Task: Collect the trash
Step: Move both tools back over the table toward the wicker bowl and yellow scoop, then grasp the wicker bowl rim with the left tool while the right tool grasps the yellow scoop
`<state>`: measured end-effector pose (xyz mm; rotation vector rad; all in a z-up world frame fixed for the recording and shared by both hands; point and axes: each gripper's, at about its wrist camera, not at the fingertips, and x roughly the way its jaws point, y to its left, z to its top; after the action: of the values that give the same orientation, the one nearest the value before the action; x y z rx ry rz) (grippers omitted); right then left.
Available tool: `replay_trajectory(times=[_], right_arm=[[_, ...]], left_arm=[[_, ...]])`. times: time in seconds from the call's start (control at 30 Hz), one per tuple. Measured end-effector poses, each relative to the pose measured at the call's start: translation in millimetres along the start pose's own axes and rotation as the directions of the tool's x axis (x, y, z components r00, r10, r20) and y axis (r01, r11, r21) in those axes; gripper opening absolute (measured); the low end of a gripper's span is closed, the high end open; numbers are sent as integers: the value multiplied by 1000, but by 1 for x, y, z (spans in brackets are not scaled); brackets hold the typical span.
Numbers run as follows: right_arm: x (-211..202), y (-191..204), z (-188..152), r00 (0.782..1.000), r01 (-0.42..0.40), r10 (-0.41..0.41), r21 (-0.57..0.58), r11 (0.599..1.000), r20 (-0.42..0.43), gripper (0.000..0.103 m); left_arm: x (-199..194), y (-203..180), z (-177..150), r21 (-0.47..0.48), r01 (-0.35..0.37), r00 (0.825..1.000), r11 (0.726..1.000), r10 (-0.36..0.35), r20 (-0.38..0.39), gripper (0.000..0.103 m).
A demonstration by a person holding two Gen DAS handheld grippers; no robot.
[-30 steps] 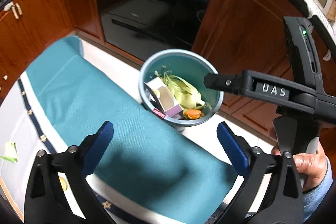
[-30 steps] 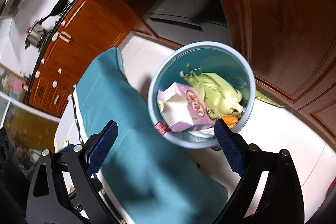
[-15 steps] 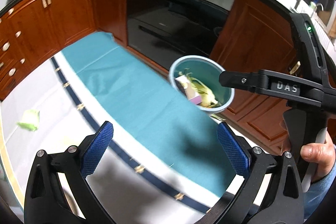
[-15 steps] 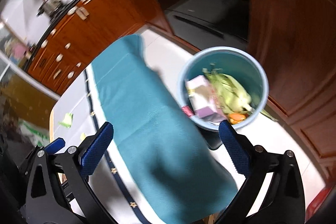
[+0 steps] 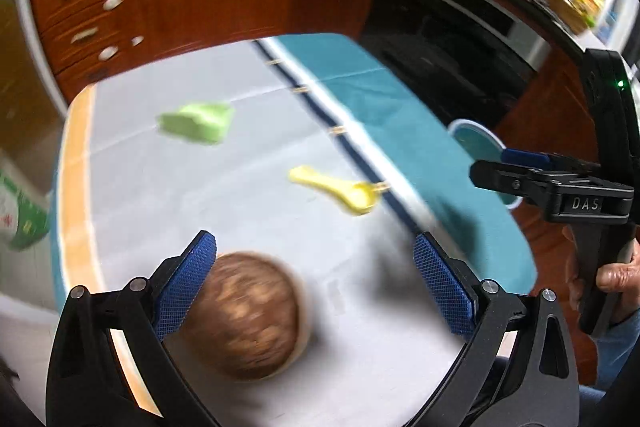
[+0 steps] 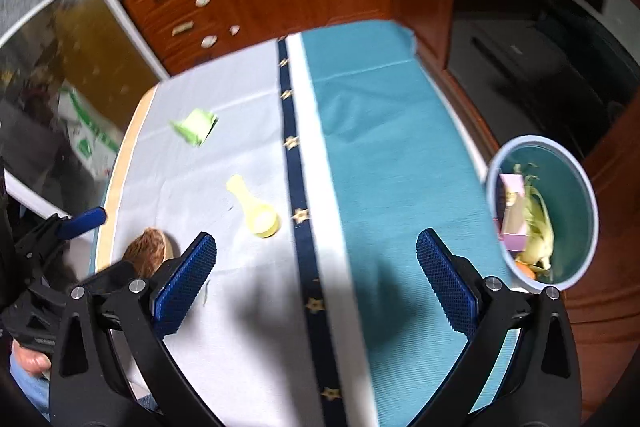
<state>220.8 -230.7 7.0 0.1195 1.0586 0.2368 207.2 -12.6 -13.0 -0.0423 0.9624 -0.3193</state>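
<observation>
The left gripper [image 5: 314, 285], with blue cross-hatched rubber pads [image 5: 186, 285], stands spread wide with nothing pinched, above a round brown fibrous coconut shell [image 5: 248, 315] on the pale grey tablecloth [image 5: 200, 203]. The right gripper [image 6: 316, 285] is likewise spread and empty; white letters "DAS" show on its black body in the left view. Beyond the shell lies a glossy yellow plastic scoop [image 6: 256, 211], and farther still a crumpled pale green paper scrap [image 6: 196, 125]. Right of the scoop run a navy band with gold stars [image 6: 298, 215] and a ribbed teal cloth [image 6: 380, 163]. Past the teal cloth's edge stands the round light-blue plastic bin [image 6: 580, 187], holding a pink carton [image 6: 512, 211] and corn husks [image 6: 540, 227].
</observation>
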Motion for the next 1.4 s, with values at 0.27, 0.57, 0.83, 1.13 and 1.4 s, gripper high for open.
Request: replay_trajectory(times=[0.27, 0.57, 0.83, 1.13, 1.4], right_arm=[[38, 35, 10, 994, 6, -13, -63, 998, -108, 96], [86, 55, 13, 981, 13, -38, -130, 991, -188, 72], [116, 60, 17, 975, 32, -72, -185, 982, -212, 49], [120, 71, 4, 976, 90, -144, -299, 950, -163, 30], [101, 69, -17, 985, 10, -52, -243, 970, -164, 30]], left_arm=[[0, 60, -35, -84, -65, 998, 994, 63, -21, 99], [21, 68, -56, -30, -132, 990, 991, 130, -62, 99], [35, 87, -70, -92, -132, 986, 987, 122, -110, 99], [43, 82, -73, -89, -135, 984, 987, 123, -128, 99], [47, 72, -72, -63, -159, 979, 985, 149, -138, 99]])
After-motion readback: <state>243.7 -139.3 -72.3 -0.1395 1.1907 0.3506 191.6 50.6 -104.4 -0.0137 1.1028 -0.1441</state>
